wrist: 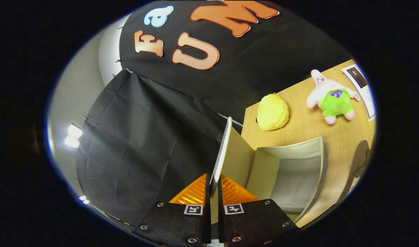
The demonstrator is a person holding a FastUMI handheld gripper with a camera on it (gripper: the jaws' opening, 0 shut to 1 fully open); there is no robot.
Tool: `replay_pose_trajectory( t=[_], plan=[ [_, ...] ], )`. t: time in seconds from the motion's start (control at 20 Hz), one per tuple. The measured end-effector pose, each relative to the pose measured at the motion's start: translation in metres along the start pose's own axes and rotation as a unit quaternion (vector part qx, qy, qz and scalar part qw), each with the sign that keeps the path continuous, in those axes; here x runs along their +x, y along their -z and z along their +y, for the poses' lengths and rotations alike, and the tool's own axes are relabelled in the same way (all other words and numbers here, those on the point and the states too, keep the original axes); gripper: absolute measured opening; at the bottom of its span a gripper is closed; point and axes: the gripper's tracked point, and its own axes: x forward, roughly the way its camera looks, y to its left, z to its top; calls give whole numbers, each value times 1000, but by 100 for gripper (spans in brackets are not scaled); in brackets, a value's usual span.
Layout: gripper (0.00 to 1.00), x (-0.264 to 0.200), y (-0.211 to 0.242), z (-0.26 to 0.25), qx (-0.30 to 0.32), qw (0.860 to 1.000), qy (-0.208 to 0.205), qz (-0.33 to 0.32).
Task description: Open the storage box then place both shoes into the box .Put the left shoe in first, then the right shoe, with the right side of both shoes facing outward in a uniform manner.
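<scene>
My tongs are closed on the thin pale lid of the storage box: one finger lies on each face of the panel's edge, and the panel runs up and away from between them. To the left of the lid I have only the black cloth wall and, further left, a bright lamp against a grey wall.

The lid stands swung up and away from the box mouth, so I judge the opening step to be well under way or nearly finished. Just right of the lid, the beige fabric storage box shows its grey inside, and I see nothing lying in it. Both shoes therefore seem to be left to do, the left one first.

Beyond the box, on the light wooden table, sits a knobbly yellow plush ball. To the right of it lies a pink star-shaped plush toy in green shorts, and past that a printed paper sheet.

A dark rounded shape right of the box is cut off; it may be a shoe, but I cannot tell. The box's near floor is hidden behind my fingers.
</scene>
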Motion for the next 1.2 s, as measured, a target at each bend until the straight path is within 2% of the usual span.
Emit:
replay_pose_trajectory(
  t=[0.25, 0.4, 0.6, 0.65, 0.7, 0.75, 0.9, 1.05, 1.2],
  plan=[
    [9, 29, 13, 24, -2, 1000, -1, 2],
    [12, 45, 20, 32, -25, 1000, 6, 14],
    [47, 53, 30, 33, -54, 998, 17, 13],
    [61, 52, 30, 33, -56, 998, 17, 12],
    [67, 50, 29, 36, -60, 998, 14, 9],
    [78, 46, 25, 35, -61, 998, 15, 6],
    [88, 28, 14, 31, -70, 997, 23, -15],
    [90, 5, -1, 13, -91, 994, 47, -39],
    [90, -22, -11, -16, -118, 987, 90, -56]
  ],
)
